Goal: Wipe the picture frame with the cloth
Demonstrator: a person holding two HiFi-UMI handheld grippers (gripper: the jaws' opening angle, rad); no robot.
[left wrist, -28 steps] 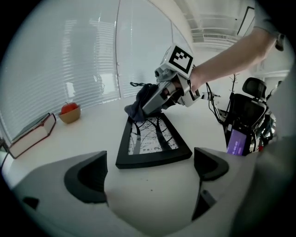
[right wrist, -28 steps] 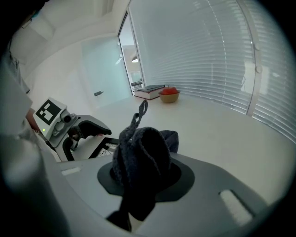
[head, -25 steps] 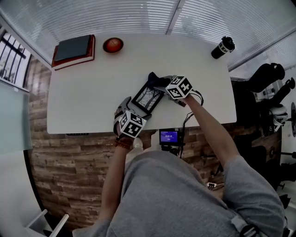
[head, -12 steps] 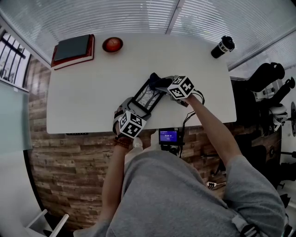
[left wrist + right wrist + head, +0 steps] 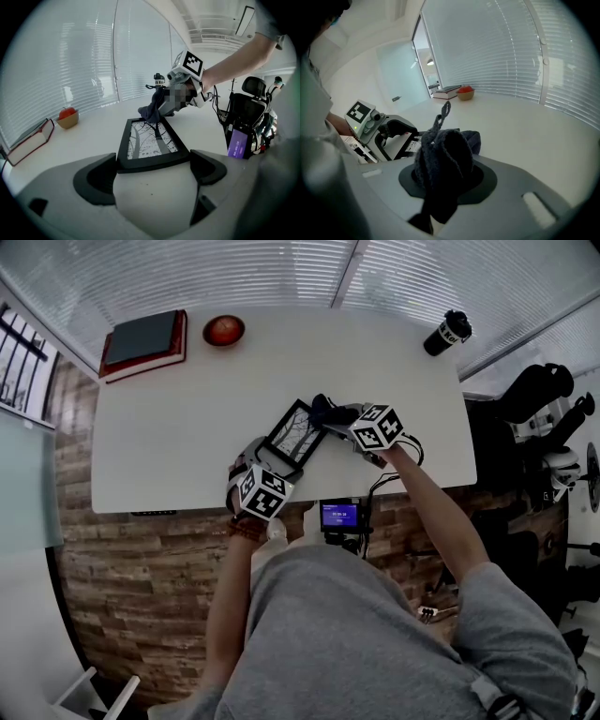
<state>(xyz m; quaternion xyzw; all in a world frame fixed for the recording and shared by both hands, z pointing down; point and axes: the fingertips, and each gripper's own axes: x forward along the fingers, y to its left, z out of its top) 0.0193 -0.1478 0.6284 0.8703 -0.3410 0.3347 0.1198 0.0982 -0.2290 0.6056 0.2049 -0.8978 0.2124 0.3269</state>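
Left gripper view: left gripper [image 5: 153,162], jaws just closed in, clamps picture frame [image 5: 151,140] steady by near edge so right gripper [image 5: 164,105], pinching dark cloth [image 5: 151,109], can wipe far end.

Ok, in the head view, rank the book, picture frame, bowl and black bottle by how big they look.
1. Book
2. Picture frame, its near end partly covered
3. Bowl and black bottle: about alike, so unranked

Your head view looks steeply down at the table [image 5: 187,427]. Left and right gripper views ride close behind their jaws, facing each other across the picture frame [image 5: 152,140].
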